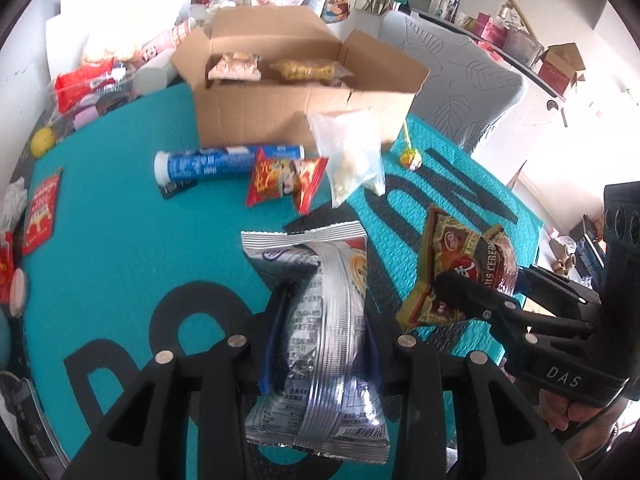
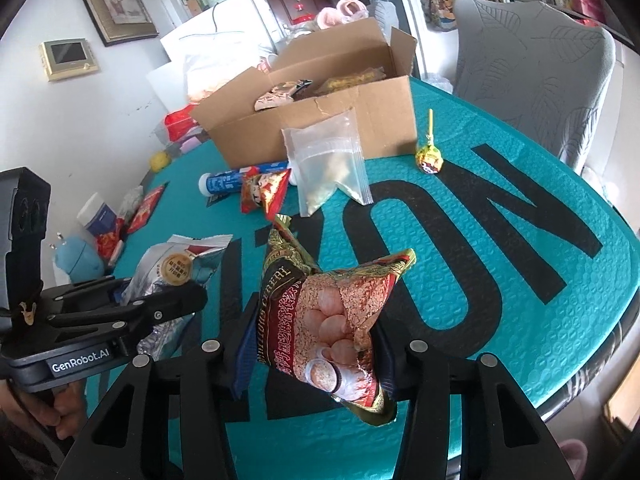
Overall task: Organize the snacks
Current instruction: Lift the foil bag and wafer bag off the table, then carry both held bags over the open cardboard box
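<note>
- The left gripper (image 1: 324, 344) is clamped on a silver foil snack packet (image 1: 320, 332), its pads pressing the packet's sides and the packet standing between the fingers above the desk (image 1: 120, 264).
- The right gripper (image 2: 316, 344) is closed on a brown-and-red cereal snack bag (image 2: 332, 320), crumpled between its pads and held clear of the teal mat (image 2: 500, 300) that covers the desk.
- In the left wrist view the right gripper shows at the right edge, its fingers pinching the same cereal bag; a person's hand (image 1: 560, 412) grips the handle below it.
- An open cardboard box (image 1: 296, 116) stands at the far side of the mat, flaps up, with a pale packet (image 1: 234, 66) and a yellow packet (image 1: 306, 69) lying inside.
- Just in front of the box a clear zip bag (image 2: 328, 168) with pale contents leans against the box wall.
- Beside it lie a red snack packet (image 2: 264, 194) and a blue-and-white tube (image 1: 208, 164), the red packet overlapping the tube's end.
- A yellow-stick lollipop (image 2: 428, 156) rests on the mat near the box's right corner.
- More red wrappers (image 1: 40, 208) and loose packets crowd the left edge of the desk.
- A grey chair (image 2: 532, 76) with a leaf pattern stands behind the desk.
</note>
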The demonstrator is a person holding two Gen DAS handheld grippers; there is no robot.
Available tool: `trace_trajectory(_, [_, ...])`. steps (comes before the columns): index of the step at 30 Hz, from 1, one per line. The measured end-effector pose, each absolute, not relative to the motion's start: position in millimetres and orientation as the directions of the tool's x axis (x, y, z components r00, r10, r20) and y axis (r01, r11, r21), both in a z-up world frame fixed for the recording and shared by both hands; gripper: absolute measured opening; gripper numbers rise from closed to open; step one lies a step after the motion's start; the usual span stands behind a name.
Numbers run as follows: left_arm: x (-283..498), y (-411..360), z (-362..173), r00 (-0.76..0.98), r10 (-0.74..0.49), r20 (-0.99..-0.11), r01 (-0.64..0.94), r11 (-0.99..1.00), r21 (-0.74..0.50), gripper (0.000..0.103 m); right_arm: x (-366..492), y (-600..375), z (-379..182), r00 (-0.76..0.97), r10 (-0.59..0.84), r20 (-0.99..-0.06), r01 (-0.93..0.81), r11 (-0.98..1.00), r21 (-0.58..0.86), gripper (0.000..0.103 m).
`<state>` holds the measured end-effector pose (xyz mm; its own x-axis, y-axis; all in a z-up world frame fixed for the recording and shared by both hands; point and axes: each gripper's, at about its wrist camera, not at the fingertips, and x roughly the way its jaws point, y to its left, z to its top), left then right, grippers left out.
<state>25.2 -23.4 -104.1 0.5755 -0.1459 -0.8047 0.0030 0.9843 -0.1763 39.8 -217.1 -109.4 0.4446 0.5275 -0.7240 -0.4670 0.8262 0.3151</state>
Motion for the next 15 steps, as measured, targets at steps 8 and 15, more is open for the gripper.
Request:
trace_trajectory(8, [31.4,-17.9,-74.2,0.645,-0.136,-0.752,0.017,0.986,-0.163,0.034,46.7,-209.9,-77.0,0.471,0.567,-0.675,-0.51,0.8,0.316,0.048])
trace_trajectory(15, [38.9,-20.3,-40.2,0.708,-0.129,-0.695,0.048,0.99,-0.135,0.034,51.3,-198.4,-39.1,0.534,0.574,-0.621,-0.562,0.79,0.247,0.048])
